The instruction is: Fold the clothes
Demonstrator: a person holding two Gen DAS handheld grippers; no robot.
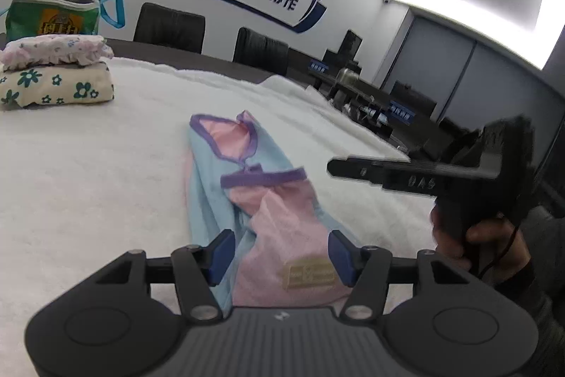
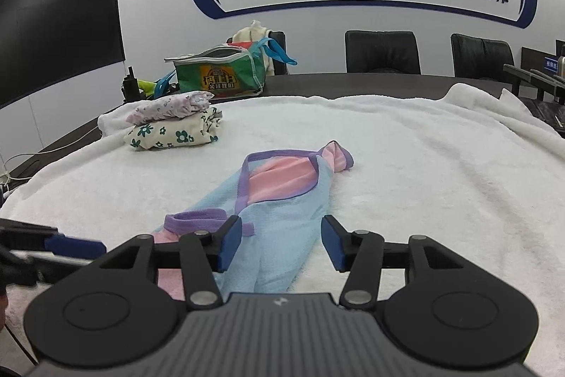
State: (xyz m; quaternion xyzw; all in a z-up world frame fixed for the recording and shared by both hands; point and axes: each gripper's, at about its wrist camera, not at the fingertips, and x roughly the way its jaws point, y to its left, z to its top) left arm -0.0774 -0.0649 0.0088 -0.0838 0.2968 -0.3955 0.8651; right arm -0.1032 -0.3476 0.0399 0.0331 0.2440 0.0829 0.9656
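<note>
Both grippers open over the garment, nothing clamped.
We see L gripper w/ jaws apart over the near end of the pink-blue garment, R gripper likewise apart, pads not pressing. Garment lies lengthwise on the white blanket covering the worktop; farther back-left, two folded floral items, then green bag.

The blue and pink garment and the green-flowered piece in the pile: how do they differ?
The blue and pink garment lies loose, long and only partly folded near both grippers; the green-flowered piece is a compact folded bundle farther away. The first has nothing on it; the second carries another folded item. Both rest on the white blanket.
</note>
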